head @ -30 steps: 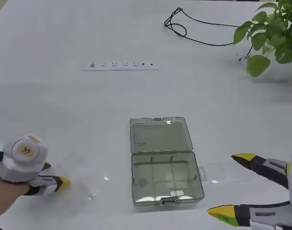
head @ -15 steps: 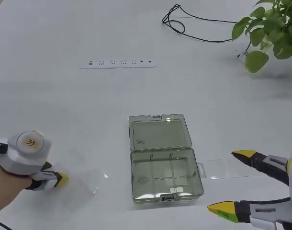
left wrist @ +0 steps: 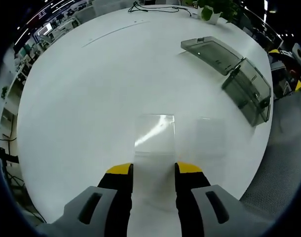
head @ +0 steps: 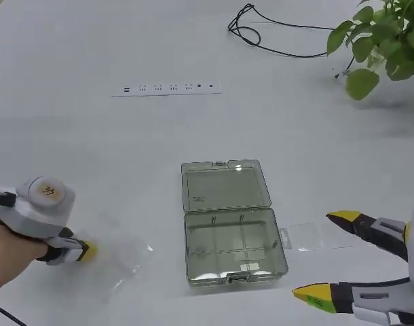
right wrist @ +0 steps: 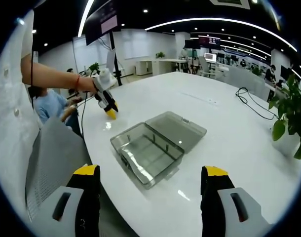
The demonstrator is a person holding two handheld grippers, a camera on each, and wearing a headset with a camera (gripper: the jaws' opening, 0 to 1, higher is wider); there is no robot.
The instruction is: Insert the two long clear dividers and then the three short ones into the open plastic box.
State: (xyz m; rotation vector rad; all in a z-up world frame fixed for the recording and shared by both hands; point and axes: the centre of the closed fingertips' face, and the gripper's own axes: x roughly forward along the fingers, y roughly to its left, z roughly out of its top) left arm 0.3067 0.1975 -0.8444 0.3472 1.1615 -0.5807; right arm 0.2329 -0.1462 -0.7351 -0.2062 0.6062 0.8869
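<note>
Change was small: left hand-held gripper (head: 85,251) kept place, jaws narrow around near end of clear divider (left wrist: 154,131) flat on desk (head: 125,149); grip unclear, so pick-up judged pending. Open plastic box (head: 186,244) mid-desk, lid (head: 225,185) back, showed faint partitions inside, kind unclear. Just right of it lay second divider (head: 303,238). Beyond, right hand-held gripper (head: 326,255) stayed wide, empty.

Grey-white shells and black jaws tipped in yellow mark both tools. The left hand-held gripper (head: 85,252) carries a round white cap (head: 45,192) with a small orange marking, possibly two digits. The right hand-held gripper (head: 326,257) shows slotted grey shoulders in its own view. A thin black cable (head: 0,311) trails near the left hand (head: 10,255). The person wears a red band (right wrist: 79,82) at the wrist and a white garment (right wrist: 12,98).
</note>
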